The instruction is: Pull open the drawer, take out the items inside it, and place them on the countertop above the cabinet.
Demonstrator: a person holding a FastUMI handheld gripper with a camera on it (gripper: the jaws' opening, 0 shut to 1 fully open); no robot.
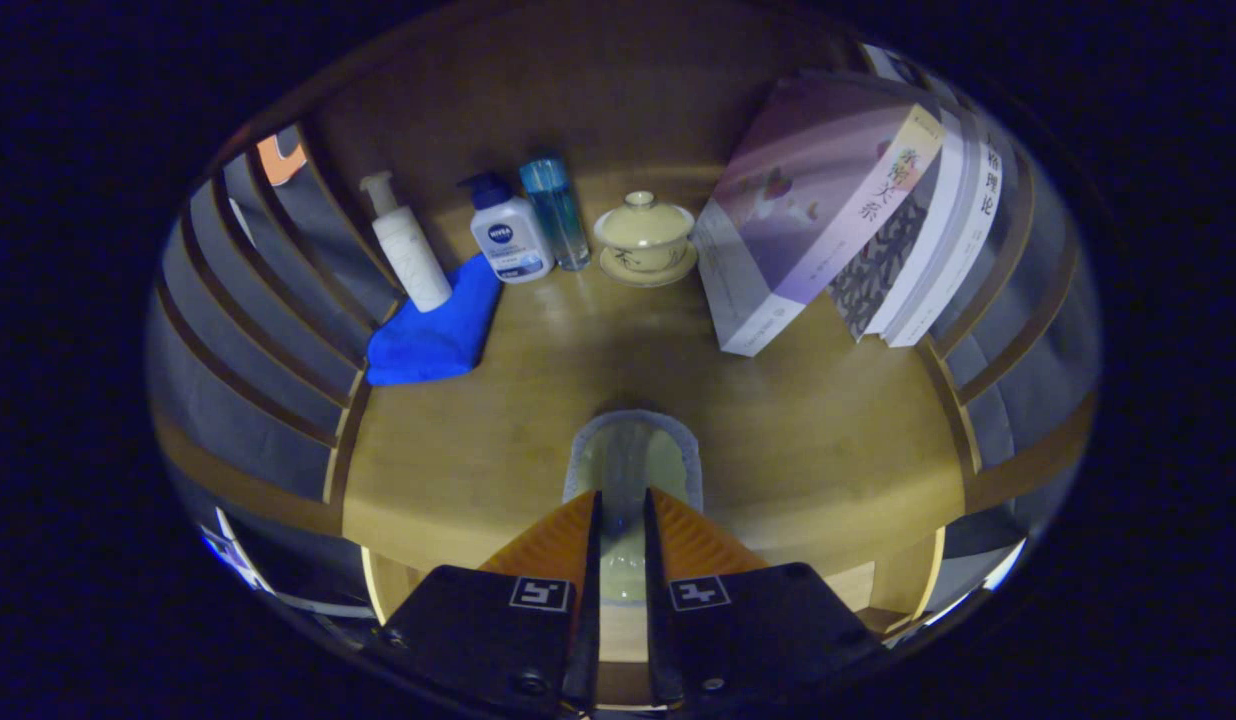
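Countertop of pale wood spreads out ahead of my gripper, and I see one flat item held over its near edge: a pale greenish pad with a grey fabric border, seemingly a sponge or scouring cloth, though I cannot say which. My two fingers stand nearly closed, with a narrow gap between them, and the pad's near end sits in that gap, so both fingers appear to pinch it. The rest of the pad reaches toward 12 o'clock beyond the fingertips, over the wood; whether it touches the surface I cannot tell.

Farther off at 12 o'clock stands a cream lidded tea bowl on its saucer. Just beside it toward 11 o'clock I see a slim blue clear bottle, and touching or nearly touching that, a white pump bottle with a dark blue head. At 10 o'clock a taller white pump bottle stands on the far corner of a folded blue cloth, which lies against the slatted wooden side rail. At 1 to 2 o'clock a row of books leans toward the left, the front one with a purple cover, the others white-spined behind it, resting against the opposite slatted rail. A wooden back panel closes off the far side.
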